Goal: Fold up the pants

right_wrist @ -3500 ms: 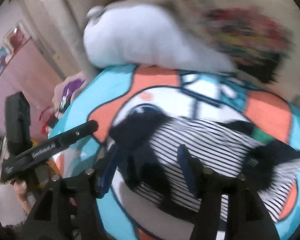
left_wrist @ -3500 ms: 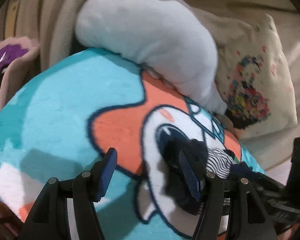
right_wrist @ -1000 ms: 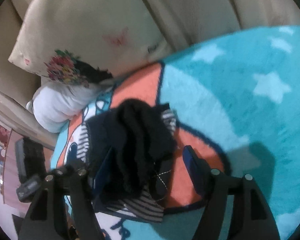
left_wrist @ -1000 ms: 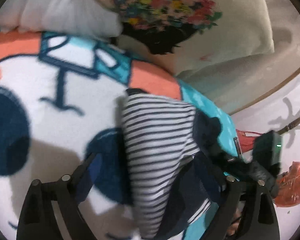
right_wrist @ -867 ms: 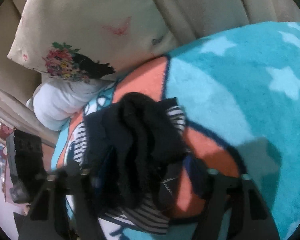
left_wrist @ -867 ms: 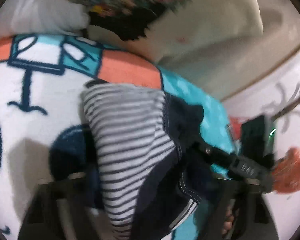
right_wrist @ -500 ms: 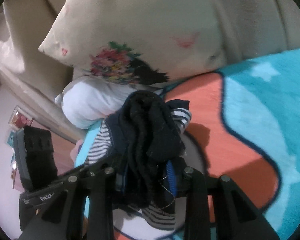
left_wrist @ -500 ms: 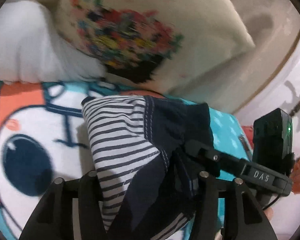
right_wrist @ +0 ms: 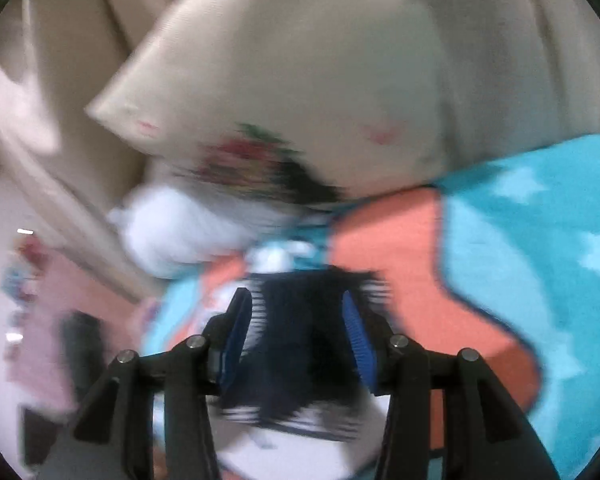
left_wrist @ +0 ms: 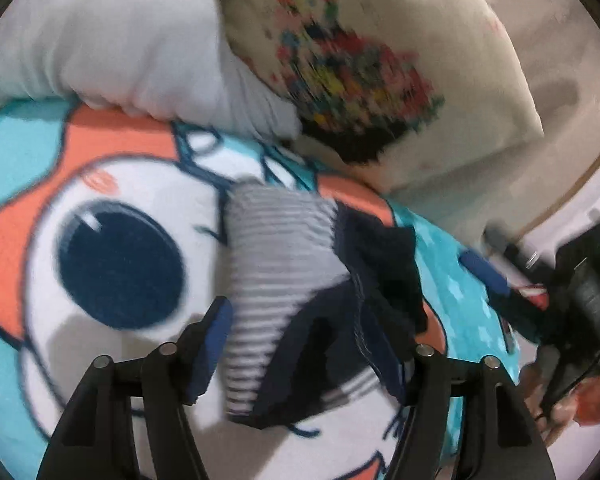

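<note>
The pants (left_wrist: 300, 292) are a folded bundle of black-and-white striped and dark navy cloth lying on the cartoon blanket (left_wrist: 100, 184). My left gripper (left_wrist: 312, 348) is open, with the near end of the bundle between its fingers. The right gripper's blue pad (left_wrist: 486, 276) shows at the right in the left wrist view, apart from the bundle. In the blurred right wrist view, my right gripper (right_wrist: 298, 332) is open and the dark pants (right_wrist: 300, 320) sit between and beyond its pads.
A white pillow (left_wrist: 112, 40) and a cream flowered pillow (left_wrist: 380, 68) lie behind the pants. The blanket (right_wrist: 540, 260) spreads teal with stars to the right. A pale wall and a red object (left_wrist: 596, 384) are at the far right.
Both grippers were shut on the pants half a second ago and have now opened. The bundle rests on the blanket. The right gripper has drawn back to the right.
</note>
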The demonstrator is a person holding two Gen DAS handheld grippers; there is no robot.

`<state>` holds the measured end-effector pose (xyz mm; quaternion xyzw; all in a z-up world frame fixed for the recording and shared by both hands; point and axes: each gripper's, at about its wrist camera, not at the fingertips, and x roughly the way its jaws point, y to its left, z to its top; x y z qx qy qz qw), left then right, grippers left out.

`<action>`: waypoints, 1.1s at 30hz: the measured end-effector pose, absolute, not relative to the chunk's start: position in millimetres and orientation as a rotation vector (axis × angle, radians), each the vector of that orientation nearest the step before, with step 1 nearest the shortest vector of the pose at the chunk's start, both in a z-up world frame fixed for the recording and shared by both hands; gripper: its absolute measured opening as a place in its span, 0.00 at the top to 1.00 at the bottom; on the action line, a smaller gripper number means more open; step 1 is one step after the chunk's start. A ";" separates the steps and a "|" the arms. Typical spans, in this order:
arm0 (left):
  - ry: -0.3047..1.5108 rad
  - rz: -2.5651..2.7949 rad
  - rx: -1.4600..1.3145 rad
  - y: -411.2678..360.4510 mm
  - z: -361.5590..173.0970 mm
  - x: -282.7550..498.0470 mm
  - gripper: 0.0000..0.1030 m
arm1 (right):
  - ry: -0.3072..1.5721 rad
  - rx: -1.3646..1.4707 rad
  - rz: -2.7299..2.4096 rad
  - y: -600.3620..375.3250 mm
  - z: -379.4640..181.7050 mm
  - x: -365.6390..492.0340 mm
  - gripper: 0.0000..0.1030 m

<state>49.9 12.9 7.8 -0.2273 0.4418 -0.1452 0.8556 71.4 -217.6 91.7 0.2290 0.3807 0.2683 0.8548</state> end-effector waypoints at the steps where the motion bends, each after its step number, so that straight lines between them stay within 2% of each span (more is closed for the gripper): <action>1: 0.951 -0.306 -0.465 6.9 0.2 51.8 0.29 | 0.826 0.524 0.647 -209.7 87.5 76.2 0.51; 3: 0.997 -0.277 -0.436 -0.7 -17.8 55.8 0.29 | 0.913 0.549 0.698 -190.1 69.5 90.4 0.50; 6: 0.962 -0.259 -0.390 -6.8 -16.7 54.0 0.24 | 0.999 0.510 0.592 -176.1 29.4 117.0 0.50; 7: 0.970 -0.268 -0.399 -5.9 -16.8 54.3 0.24 | 0.995 0.518 0.558 -178.1 17.9 125.6 0.54; 8: 0.975 -0.282 -0.420 -3.0 -16.3 53.1 0.24 | 0.981 0.549 0.551 -183.5 12.3 129.9 0.63; 12: 0.963 -0.284 -0.446 11.8 -8.2 40.9 0.24 | 0.942 0.607 0.532 -196.8 23.6 117.1 0.63; 15: 0.905 -0.255 -0.448 22.1 2.7 29.4 0.24 | 0.896 0.559 0.561 -187.9 38.2 94.3 0.61; 17: 0.860 -0.219 -0.421 25.7 11.3 19.8 0.24 | 0.900 0.540 0.605 -180.8 33.1 83.1 0.49; 18: 0.840 -0.200 -0.403 27.1 15.8 16.1 0.24 | 0.920 0.517 0.603 -171.4 25.8 82.4 0.46; 22: 0.688 -0.053 -0.266 28.1 40.5 -8.7 0.24 | 0.925 0.483 0.547 -170.6 12.8 77.5 0.46; 29: 0.341 0.250 -0.111 31.1 80.1 -63.1 0.00 | 0.827 0.358 0.427 -179.5 39.4 41.9 0.43; 33: 0.182 0.267 -0.083 35.4 101.8 -99.2 0.00 | 0.800 0.315 0.398 -181.9 45.3 23.7 0.43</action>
